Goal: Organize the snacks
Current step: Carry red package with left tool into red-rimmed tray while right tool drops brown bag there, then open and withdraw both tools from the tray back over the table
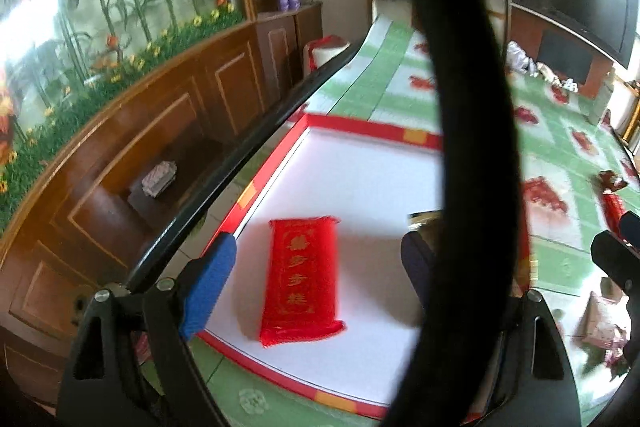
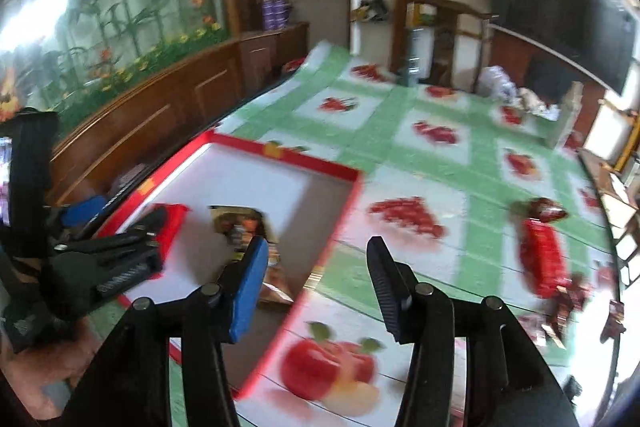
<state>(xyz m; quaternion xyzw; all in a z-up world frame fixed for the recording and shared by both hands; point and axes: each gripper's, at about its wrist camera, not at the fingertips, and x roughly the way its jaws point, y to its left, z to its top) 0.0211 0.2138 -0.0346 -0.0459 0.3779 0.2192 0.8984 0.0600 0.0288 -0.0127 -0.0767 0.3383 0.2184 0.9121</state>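
Both grippers hung over the desk with nothing in them. The left gripper (image 1: pixel 316 287) had its jaws wide apart above a flat red packet (image 1: pixel 302 279) that lay loose on the white floor of the red-rimmed box (image 1: pixel 256 187). The right gripper (image 2: pixel 320 287) stood with its jaws partly apart over the box's near edge, and a gold-brown snack packet (image 2: pixel 248 227) rested inside just beyond its blue finger. Out on the green fruit-print tablecloth (image 2: pixel 440 155), well apart from the box, a long red candy-shaped pack (image 2: pixel 544 259) waited near the desk's far edge, with smaller wrappers beside it.

The risk I saw lay there: a clumsy reach could nudge that pack off the desk. A black cable (image 1: pixel 472 107) dangled across the left camera's view too, hiding part of the box, so a finger might clip the rim or the right gripper close by.
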